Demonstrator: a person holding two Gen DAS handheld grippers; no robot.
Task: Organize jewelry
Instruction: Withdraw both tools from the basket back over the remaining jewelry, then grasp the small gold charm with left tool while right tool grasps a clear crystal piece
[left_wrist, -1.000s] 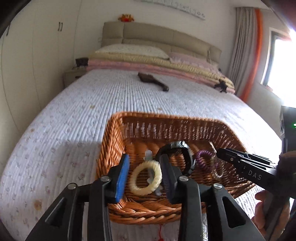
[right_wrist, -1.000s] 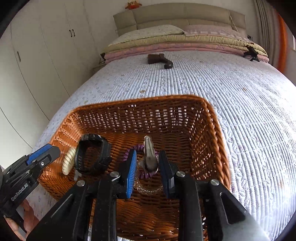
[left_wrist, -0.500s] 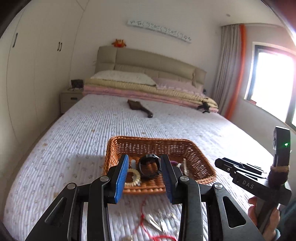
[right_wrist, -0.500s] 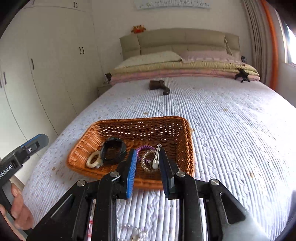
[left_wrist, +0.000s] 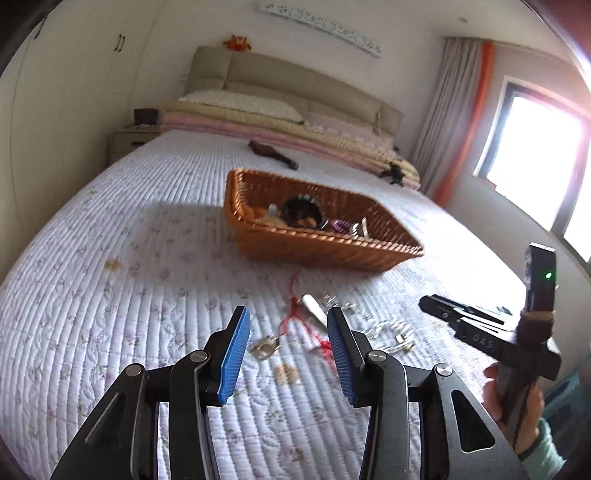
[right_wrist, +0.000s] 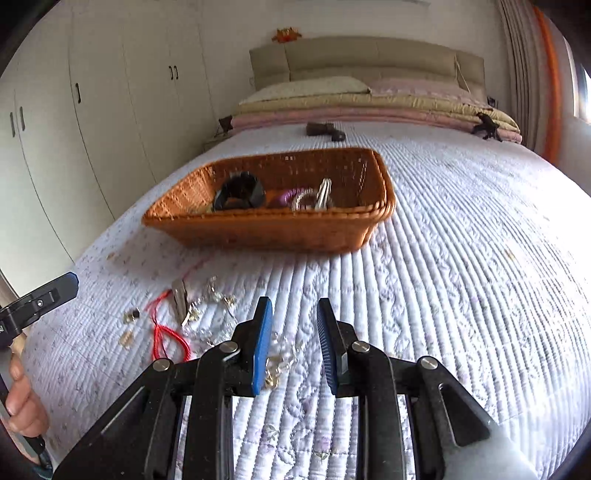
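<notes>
Wicker basket (right_wrist: 266, 229) on bed quilt (right_wrist: 461, 280), mid-bed, toward foot edge. Inside, left to right: black band (right_wrist: 240, 194), purple coil tie (right_wrist: 286, 195), silver ring, metal clip (right_wrist: 323, 194). Loose jewelry (right_wrist: 207, 306) with red cord (right_wrist: 166, 332) on quilt, near basket's front wall. Left gripper (left_wrist: 288, 350) fingers apart, empty. Right gripper (right_wrist: 293, 343) fingers apart, empty.

One wicker basket (right_wrist: 258, 229), one red cord (right_wrist: 166, 332), two claws.
</notes>
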